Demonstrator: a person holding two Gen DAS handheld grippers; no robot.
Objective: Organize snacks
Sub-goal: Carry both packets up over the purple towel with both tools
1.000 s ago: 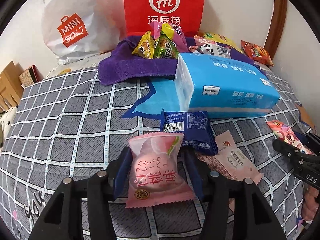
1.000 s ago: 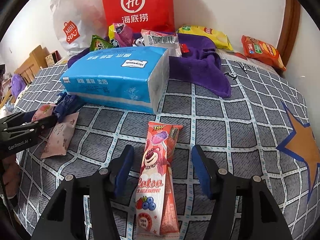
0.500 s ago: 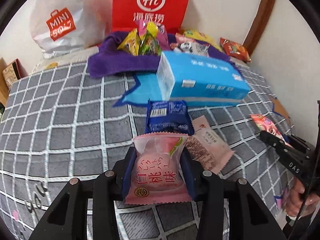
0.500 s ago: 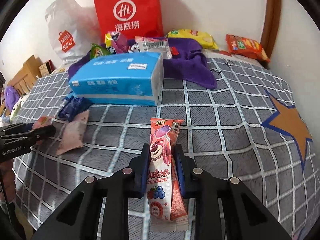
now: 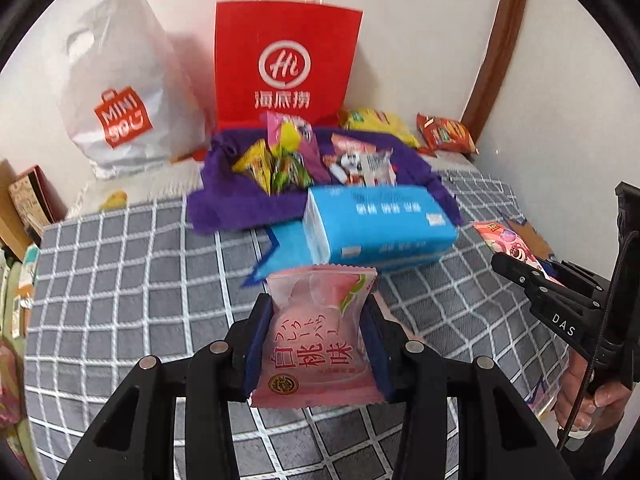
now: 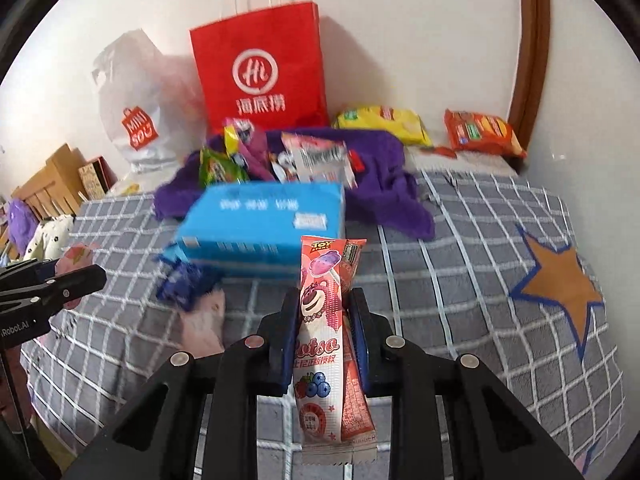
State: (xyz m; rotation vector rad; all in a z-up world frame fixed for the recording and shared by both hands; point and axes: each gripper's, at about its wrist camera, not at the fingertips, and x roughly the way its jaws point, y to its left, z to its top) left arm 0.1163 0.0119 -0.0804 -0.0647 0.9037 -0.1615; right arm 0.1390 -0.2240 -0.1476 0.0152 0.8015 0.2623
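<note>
The left gripper (image 5: 316,340) is squeezed tight on the peach pack (image 5: 318,344), lifted over the bed (image 5: 120,280); the right gripper (image 6: 322,336) pinches the long pink pack (image 6: 324,320) up in the air too; I think both should go to the snack pile (image 5: 304,156) on the purple cloth (image 5: 240,204); carry them high over the blue tissue pack (image 5: 376,224), then let go softly so nothing slides off.

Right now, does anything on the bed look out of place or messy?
Yes. A blue tissue pack sits among the snacks, and it is not a snack. Behind it the purple cloth lies crumpled with packets piled loosely on it. A dark blue packet and a pale pink packet lie scattered apart from that pile.
</note>
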